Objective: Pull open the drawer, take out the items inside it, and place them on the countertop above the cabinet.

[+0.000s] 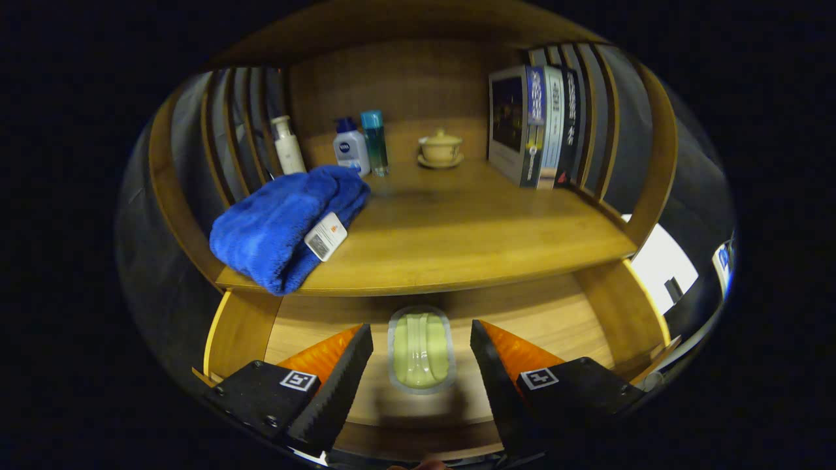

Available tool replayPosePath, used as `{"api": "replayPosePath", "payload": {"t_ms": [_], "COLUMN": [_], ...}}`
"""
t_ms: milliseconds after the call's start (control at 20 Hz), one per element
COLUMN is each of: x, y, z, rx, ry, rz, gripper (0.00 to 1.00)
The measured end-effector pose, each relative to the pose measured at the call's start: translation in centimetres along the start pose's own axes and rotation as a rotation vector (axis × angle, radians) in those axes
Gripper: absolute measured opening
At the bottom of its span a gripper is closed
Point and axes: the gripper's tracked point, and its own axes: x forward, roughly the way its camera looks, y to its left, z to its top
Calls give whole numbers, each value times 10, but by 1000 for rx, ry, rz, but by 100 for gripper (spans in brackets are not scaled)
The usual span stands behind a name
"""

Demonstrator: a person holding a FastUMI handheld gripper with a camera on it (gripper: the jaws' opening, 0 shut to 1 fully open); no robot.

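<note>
The gripper point(421, 352) hangs over the pulled-out drawer point(313, 316) with its two serrated black fingers point(339, 382) spread wide and nothing held. Between them, at 12 o'clock from the fingertips and touching neither, a pale green soap bar in a clear oblong case point(421, 349) lies on the drawer's wooden floor, long axis pointing away from the gripper. Whether the fingers have dropped to the case's level cannot be told.

Beyond the drawer, the countertop point(470, 241) overhangs its back part. At 10 o'clock from the gripper, a folded blue towel point(281, 225) with a white tag sits on the countertop's front left corner, one fold drooping over the edge. Farther back, at 11 o'clock, stand a white pump bottle point(287, 145), a squat white bottle with a blue cap point(351, 147) and a slim teal bottle point(375, 142), the last two just beside each other. At 12 o'clock a lidded tan teacup on a saucer point(440, 149) sits near the back wall. At 1 o'clock, a row of upright books point(542, 127) leans against the slatted right side.
</note>
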Motion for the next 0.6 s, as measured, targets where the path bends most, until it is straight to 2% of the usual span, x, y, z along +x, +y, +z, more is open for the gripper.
{"api": "replayPosePath", "payload": {"t_ms": [200, 450, 600], "x": [33, 51, 55], "y": [2, 0, 4], "z": [-18, -28, -31], "rx": [13, 17, -11], "ry": [129, 181, 186], "rz": [-4, -8, 3], "gripper": [95, 88, 41]}}
